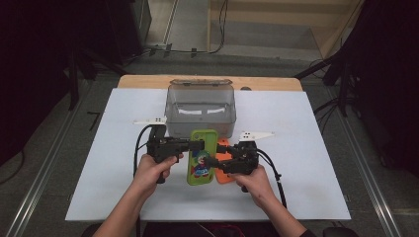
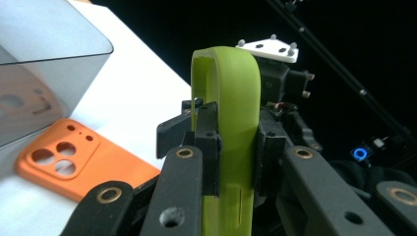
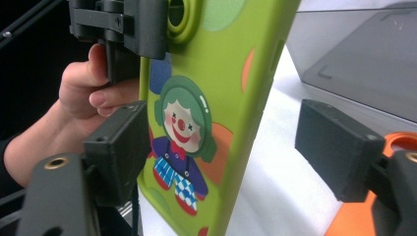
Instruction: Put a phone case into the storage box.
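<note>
- While I keep the left gripper (image 2: pixel 231 162) clenched on the edge of the lime-green rubbery phone case with a clown printed on its back (image 1: pixel 201 156), that case sits just below the centre of the high view, its long axis running up and down the frame.
- In the right gripper view the case (image 3: pixel 206 113) stands between the two black pads of the right gripper (image 1: pixel 215 162); the pads (image 3: pixel 118 152) are apart and I see a clear gap on the right-hand one, so this gripper is not yet grasping anything.
- I judge the coming move turns on this: the case's right long edge lies directly in the mouth of the right gripper, which comes in from the right side of the high view, so closing across the case's short width should catch it.
- The flat orange phone case with three camera holes (image 1: pixel 225 163) lies on the white table sheet (image 1: pixel 306 168) right under the right gripper, close enough to be nudged.
- The clear grey plastic box (image 1: pixel 201 108) stands just above the green case in the high view, limiting travel that way.
</note>
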{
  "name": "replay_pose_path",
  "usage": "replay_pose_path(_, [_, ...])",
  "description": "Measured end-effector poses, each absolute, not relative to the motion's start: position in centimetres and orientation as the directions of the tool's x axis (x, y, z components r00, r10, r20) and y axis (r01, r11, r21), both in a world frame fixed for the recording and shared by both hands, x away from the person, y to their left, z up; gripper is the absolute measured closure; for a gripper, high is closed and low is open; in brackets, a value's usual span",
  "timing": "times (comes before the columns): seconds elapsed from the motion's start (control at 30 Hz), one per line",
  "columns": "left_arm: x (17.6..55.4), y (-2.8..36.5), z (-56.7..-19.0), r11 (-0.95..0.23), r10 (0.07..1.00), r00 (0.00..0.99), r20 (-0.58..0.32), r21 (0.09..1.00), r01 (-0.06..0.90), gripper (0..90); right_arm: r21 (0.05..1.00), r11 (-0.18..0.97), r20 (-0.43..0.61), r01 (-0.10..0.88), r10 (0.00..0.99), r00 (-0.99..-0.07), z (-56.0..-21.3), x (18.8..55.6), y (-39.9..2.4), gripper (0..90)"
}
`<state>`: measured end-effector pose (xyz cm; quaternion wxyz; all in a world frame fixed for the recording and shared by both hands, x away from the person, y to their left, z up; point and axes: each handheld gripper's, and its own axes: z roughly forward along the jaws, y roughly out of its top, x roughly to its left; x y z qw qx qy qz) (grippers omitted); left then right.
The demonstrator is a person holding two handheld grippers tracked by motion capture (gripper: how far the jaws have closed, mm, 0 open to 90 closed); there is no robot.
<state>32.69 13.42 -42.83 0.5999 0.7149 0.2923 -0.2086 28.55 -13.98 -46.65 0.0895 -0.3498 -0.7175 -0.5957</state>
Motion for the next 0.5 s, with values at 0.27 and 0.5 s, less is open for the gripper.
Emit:
replay_pose_path(0.27, [32.59, 13.38, -42.95, -0.111, 0.164, 0.751, -0.64, 0.744, 0.659, 77.9, 0.799, 0.052, 0.541, 0.599, 0.373, -0.754, -46.74, 28.67, -14.05, 28.2])
replay_pose_path(0.5, [32.57, 13.39, -42.97, -0.103, 0.158, 0.752, -0.64, 0.747, 0.657, 78.0, 0.8, 0.062, 0.538, 0.596, 0.365, -0.76, -46.76, 28.73, -14.12, 31.7])
